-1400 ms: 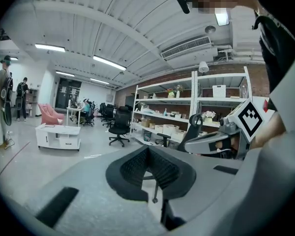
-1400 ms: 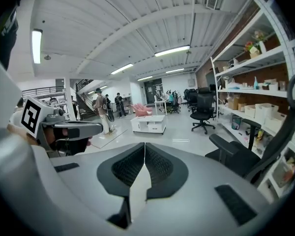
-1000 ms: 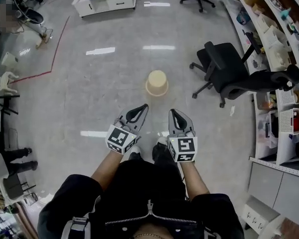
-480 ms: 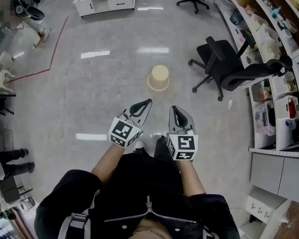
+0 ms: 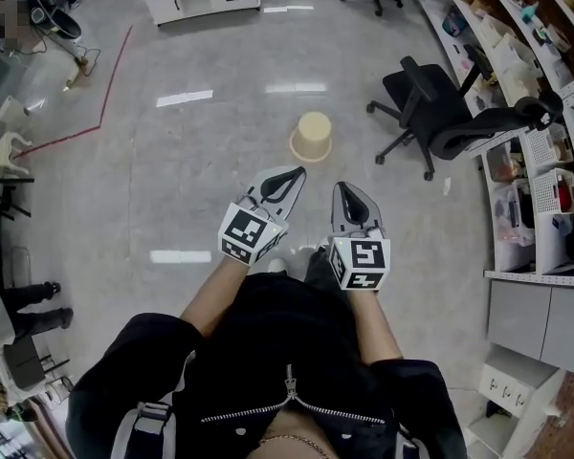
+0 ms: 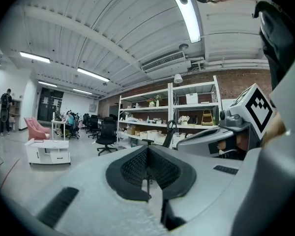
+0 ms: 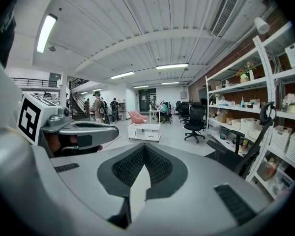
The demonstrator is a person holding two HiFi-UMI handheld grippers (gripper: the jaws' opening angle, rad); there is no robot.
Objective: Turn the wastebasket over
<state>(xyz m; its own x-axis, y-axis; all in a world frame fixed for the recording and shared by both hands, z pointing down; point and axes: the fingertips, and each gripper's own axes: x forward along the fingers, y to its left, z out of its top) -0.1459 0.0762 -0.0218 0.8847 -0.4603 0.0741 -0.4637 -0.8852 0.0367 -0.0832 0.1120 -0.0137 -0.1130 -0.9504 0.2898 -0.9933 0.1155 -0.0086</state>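
- Both tools have come up and forward over the last second. The left tool [image 5: 295,172] and right tool [image 5: 342,187] now sit closer to the wastebasket [image 5: 312,137].
- Left tool: jaws fully together, nothing between them.
- Right tool: same — closed, empty.
- The wastebasket stands on the floor [image 5: 201,170] just ahead of both tool tips, between their lines — neither touches it.
- It is beige, and its wider end looks to be down at the floor.
- A black office chair [image 5: 430,113] is off to the right tool's side, apart from the wastebasket.
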